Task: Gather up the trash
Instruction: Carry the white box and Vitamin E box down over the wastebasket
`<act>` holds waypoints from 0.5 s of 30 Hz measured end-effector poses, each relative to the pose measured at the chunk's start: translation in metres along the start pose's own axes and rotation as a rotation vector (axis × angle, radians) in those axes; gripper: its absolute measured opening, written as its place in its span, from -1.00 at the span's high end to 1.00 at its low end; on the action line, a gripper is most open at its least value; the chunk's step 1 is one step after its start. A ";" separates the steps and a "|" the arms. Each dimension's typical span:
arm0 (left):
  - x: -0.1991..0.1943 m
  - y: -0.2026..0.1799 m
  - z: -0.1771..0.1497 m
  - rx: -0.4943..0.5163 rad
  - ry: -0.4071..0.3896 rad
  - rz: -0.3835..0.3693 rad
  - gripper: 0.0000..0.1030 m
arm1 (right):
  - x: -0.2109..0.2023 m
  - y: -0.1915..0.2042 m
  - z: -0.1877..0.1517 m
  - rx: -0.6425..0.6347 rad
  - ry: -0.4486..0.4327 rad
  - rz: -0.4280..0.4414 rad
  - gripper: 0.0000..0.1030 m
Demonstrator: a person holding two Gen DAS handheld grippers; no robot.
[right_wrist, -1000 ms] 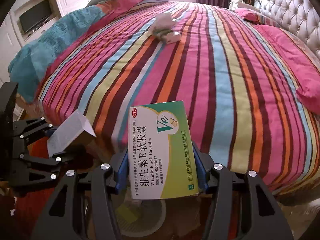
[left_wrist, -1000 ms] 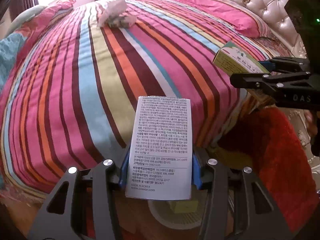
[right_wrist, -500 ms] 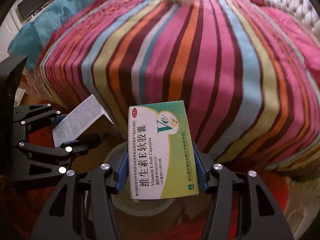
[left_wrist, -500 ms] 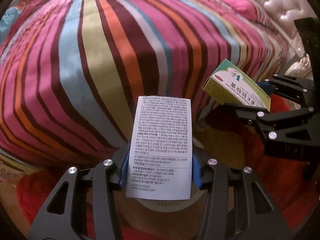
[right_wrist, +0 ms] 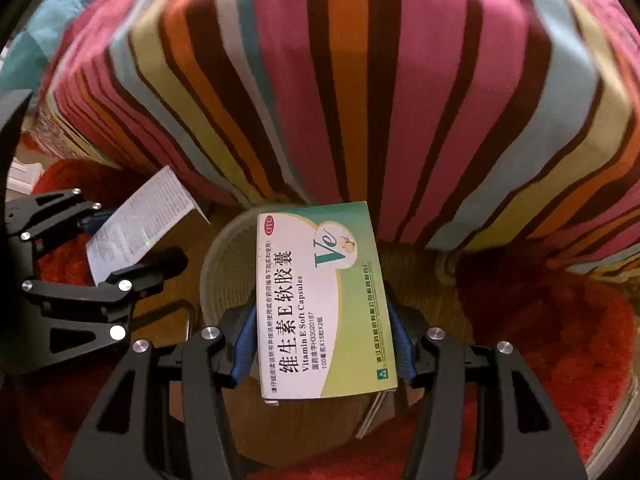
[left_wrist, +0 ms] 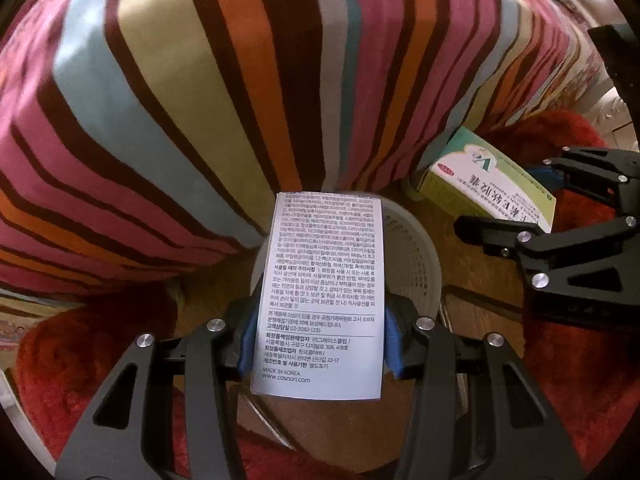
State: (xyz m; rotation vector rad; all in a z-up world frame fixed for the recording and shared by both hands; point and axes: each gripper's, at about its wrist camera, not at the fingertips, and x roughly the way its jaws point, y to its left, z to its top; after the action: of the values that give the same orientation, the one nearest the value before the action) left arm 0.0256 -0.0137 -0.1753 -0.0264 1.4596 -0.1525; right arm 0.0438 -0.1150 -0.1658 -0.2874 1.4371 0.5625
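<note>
My left gripper [left_wrist: 316,336] is shut on a white box printed with small black text [left_wrist: 320,292], pointing down over a pale mesh wastebasket [left_wrist: 416,248] on the floor beside the bed. My right gripper [right_wrist: 322,344] is shut on a green vitamin E capsule box [right_wrist: 324,304], also above the wastebasket [right_wrist: 224,264]. In the left wrist view the green box [left_wrist: 488,184] and right gripper [left_wrist: 560,216] sit at the right. The right wrist view has the white box [right_wrist: 140,224] and the left gripper [right_wrist: 116,244] at the left.
The bed's striped cover [left_wrist: 240,80] hangs down just behind the basket. A red shaggy rug [right_wrist: 560,320] lies on the wooden floor [right_wrist: 424,280] on both sides of it. A teal blanket [right_wrist: 44,36] lies at the bed's far left.
Both grippers have sunk and tipped downward with their boxes still held. The bed top has slid out of sight, and the wastebasket now lies right under both boxes.
</note>
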 end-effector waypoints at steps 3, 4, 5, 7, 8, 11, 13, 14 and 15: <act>0.012 0.003 0.003 -0.019 0.050 -0.006 0.07 | 0.013 0.003 0.005 -0.002 0.056 0.000 -0.02; 0.016 0.004 0.004 -0.026 0.067 -0.007 0.07 | 0.017 0.005 0.005 -0.008 0.075 0.000 -0.02; 0.020 0.006 0.006 -0.034 0.083 -0.006 0.07 | 0.021 0.007 0.006 -0.015 0.089 -0.002 -0.02; 0.026 0.010 0.006 -0.047 0.109 -0.012 0.07 | 0.029 0.012 0.007 -0.036 0.122 -0.012 -0.02; 0.030 0.010 0.007 -0.053 0.123 -0.015 0.07 | 0.032 0.014 0.007 -0.045 0.136 -0.017 -0.02; 0.038 0.012 0.008 -0.057 0.157 -0.025 0.07 | 0.044 0.021 0.011 -0.081 0.190 -0.039 -0.02; 0.042 0.011 0.010 -0.053 0.175 -0.020 0.07 | 0.052 0.024 0.010 -0.101 0.222 -0.040 -0.02; 0.044 0.010 0.010 -0.050 0.183 -0.019 0.07 | 0.056 0.023 0.006 -0.112 0.244 -0.039 -0.02; 0.045 0.011 0.009 -0.047 0.190 -0.018 0.07 | 0.060 0.025 0.006 -0.122 0.258 -0.041 -0.02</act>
State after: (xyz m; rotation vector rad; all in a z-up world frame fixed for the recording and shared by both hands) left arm 0.0398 -0.0085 -0.2200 -0.0654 1.6529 -0.1381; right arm 0.0378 -0.0800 -0.2204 -0.4994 1.6434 0.5963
